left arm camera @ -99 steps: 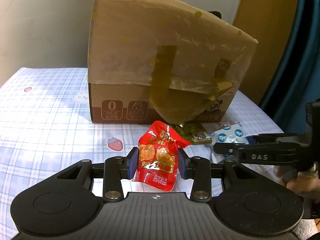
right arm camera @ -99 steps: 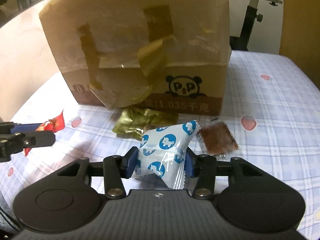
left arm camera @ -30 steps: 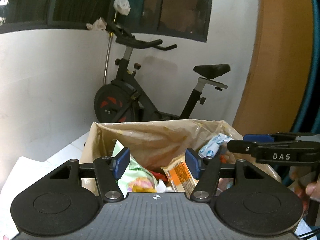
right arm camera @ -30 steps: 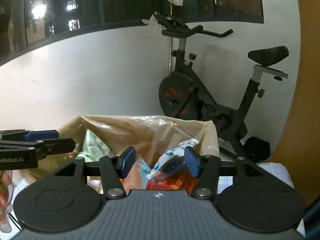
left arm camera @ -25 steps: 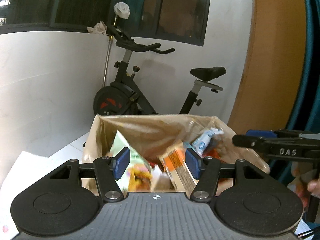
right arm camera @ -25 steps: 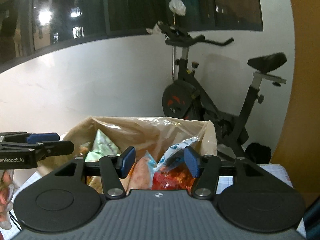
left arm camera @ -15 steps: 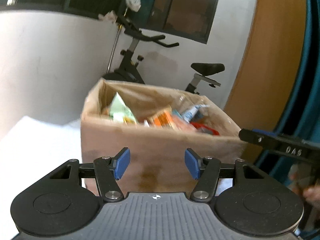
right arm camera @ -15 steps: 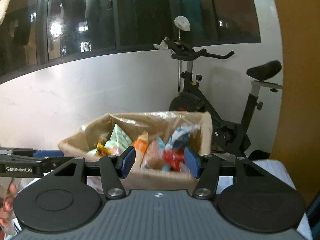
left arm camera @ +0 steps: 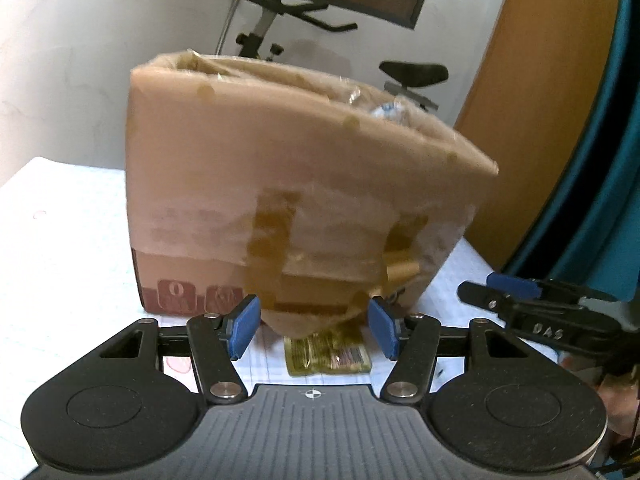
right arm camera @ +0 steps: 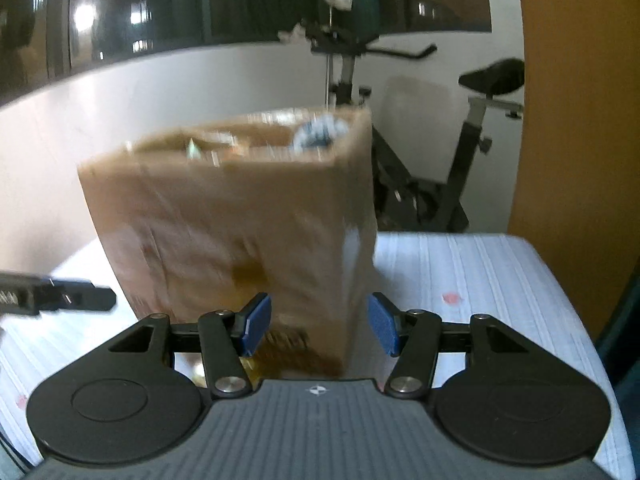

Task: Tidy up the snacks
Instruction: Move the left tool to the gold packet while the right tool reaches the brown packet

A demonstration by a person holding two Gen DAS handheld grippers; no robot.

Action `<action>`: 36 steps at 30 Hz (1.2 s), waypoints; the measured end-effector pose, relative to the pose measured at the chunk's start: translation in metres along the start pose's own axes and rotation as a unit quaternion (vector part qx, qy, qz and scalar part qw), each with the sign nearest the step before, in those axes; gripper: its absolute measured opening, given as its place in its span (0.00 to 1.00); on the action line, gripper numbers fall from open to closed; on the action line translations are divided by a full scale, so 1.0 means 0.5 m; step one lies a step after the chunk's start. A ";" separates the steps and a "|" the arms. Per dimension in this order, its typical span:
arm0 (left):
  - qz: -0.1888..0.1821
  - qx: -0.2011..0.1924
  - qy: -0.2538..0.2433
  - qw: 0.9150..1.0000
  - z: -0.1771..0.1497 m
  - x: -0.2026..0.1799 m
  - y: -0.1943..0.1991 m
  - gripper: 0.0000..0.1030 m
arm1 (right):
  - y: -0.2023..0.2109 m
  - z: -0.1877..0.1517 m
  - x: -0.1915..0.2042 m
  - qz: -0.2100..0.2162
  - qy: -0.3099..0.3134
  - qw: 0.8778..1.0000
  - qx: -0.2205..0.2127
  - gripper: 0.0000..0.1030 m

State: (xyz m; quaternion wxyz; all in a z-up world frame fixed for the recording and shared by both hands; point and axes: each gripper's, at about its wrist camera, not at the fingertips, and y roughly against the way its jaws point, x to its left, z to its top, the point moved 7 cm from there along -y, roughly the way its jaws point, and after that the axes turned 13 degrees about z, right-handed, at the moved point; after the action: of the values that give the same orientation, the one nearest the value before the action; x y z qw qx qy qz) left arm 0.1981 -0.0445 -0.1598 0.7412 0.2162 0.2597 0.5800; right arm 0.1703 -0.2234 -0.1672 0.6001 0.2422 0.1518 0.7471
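Observation:
A tall cardboard box point(left arm camera: 288, 184) lined with a plastic bag stands on the checked tablecloth, with snack packets showing at its top point(right arm camera: 316, 132). In front of its base lies an olive-green snack packet point(left arm camera: 326, 354). My left gripper point(left arm camera: 312, 326) hangs open and empty just above and before that packet, facing the box front. My right gripper point(right arm camera: 318, 328) is open and empty too, facing the box point(right arm camera: 240, 224) from its right corner. The right gripper's finger point(left arm camera: 520, 308) shows at the right edge of the left wrist view, and the left gripper's finger point(right arm camera: 60, 298) at the left edge of the right wrist view.
The table point(right arm camera: 480, 272) has a white and blue checked cloth with strawberry prints point(left arm camera: 176, 364). An exercise bike point(right arm camera: 440, 160) stands behind the table by a white wall. An orange-brown door panel point(left arm camera: 552, 100) rises at the right.
Both grippers dropped from above the box's open top and drew back to its front, low over the table. The snacks they held earlier now lie in the box; both stay open.

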 end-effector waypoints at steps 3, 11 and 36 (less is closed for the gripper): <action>0.008 0.008 -0.010 1.000 -0.020 -0.005 -0.018 0.60 | -0.024 -0.040 -0.014 -0.002 -0.003 1.000 0.021 0.56; 0.020 0.038 -0.011 0.999 -0.058 0.001 -0.071 0.60 | -0.105 -0.137 -0.036 -0.005 0.015 0.995 0.103 0.56; 0.033 0.074 -0.051 0.995 -0.108 -0.051 -0.178 0.60 | -0.124 -0.182 -0.017 -0.001 0.058 0.996 0.074 0.44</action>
State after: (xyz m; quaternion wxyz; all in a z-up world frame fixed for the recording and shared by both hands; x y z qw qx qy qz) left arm 0.2252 -0.0893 -0.2534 0.7157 0.3081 0.2568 0.5717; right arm 0.1733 -0.2112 -0.2772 0.5719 0.2423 0.2411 0.7457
